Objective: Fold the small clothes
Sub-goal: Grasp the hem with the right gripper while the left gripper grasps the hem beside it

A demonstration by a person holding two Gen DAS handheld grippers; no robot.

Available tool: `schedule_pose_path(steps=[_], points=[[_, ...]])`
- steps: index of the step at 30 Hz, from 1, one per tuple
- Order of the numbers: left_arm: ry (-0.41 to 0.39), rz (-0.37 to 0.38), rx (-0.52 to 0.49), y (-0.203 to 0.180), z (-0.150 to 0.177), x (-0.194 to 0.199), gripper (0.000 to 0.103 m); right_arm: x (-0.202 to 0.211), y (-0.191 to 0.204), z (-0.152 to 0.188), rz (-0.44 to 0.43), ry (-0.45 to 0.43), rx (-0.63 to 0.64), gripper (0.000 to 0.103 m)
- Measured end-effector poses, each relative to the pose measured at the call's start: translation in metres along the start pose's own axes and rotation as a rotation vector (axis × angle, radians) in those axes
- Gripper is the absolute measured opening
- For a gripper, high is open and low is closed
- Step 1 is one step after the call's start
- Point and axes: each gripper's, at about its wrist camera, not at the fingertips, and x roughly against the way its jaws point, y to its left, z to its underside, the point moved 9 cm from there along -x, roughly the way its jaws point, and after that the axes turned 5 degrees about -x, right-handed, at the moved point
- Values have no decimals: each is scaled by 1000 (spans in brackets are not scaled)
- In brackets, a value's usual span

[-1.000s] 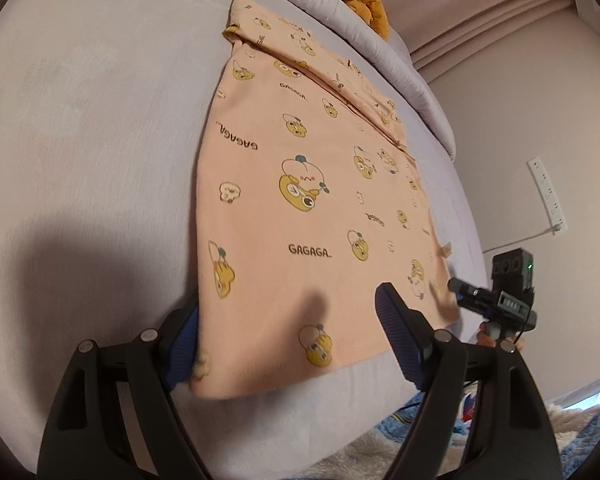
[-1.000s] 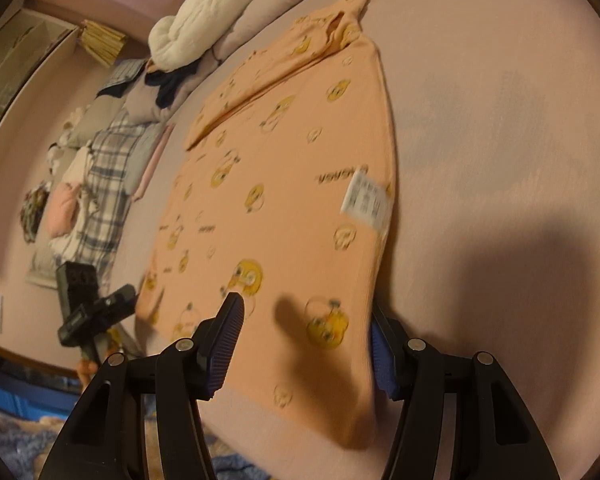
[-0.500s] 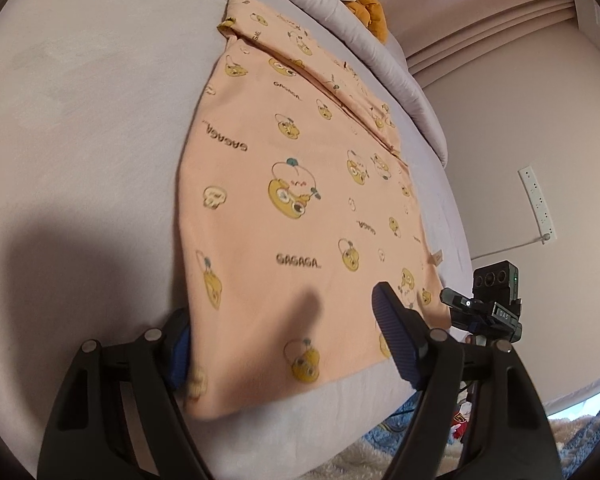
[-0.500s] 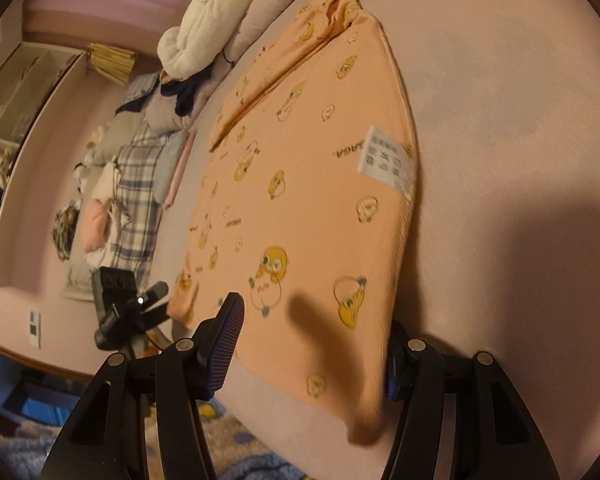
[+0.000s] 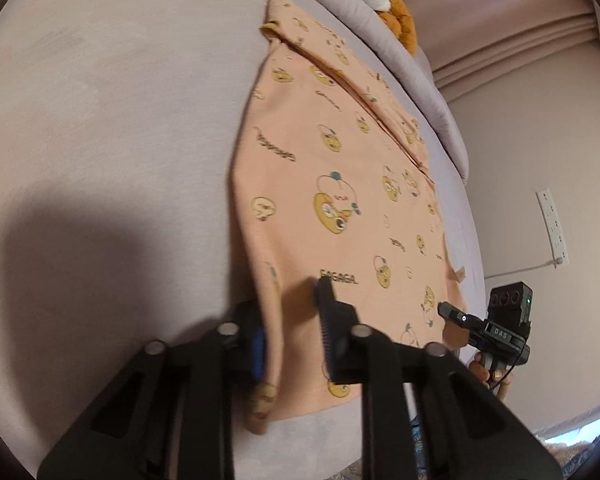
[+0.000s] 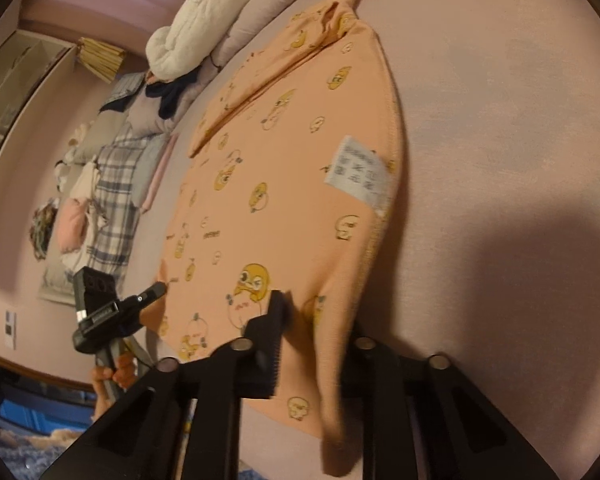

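A peach garment (image 5: 340, 184) printed with yellow cartoon faces lies flat on the lilac bed (image 5: 100, 140). A sleeve is folded across its far end. My left gripper (image 5: 292, 340) is at the near left corner of the hem. Its jaws are closing, and a raised fold of cloth is pinched between the blue pads. My right gripper (image 6: 316, 344) is at the near right corner of the same garment (image 6: 292, 168). Its jaws are closing too and hold a bunched fold, which hides the right finger. A white care label (image 6: 358, 174) shows near that side seam.
A white duvet (image 6: 188, 20) and a grey pillow lie beyond the garment. A pile of plaid and pink clothes (image 6: 112, 200) sits off to the left. An orange plush (image 5: 400, 24) is at the bed's head, and a wall socket (image 5: 552, 228) is on the right. The bed's front edge runs just under both grippers.
Both pairs of jaws have drawn in from wide apart onto the hem corners. The cloth that lay flat now stands in a fold between each pair of pads.
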Motion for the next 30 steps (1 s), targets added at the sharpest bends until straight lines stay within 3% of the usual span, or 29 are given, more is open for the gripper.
schedule_pose_path(steps=[6, 18, 30], points=[[-7, 8, 10, -1, -2, 1, 9, 3, 8, -1, 13, -14, 45, 11], [-52, 283, 96, -32, -15, 9, 6, 15, 43, -17, -166, -78, 38, 10], [-56, 283, 85, -37, -23, 9, 5, 8, 66, -28, -221, -92, 55, 10]])
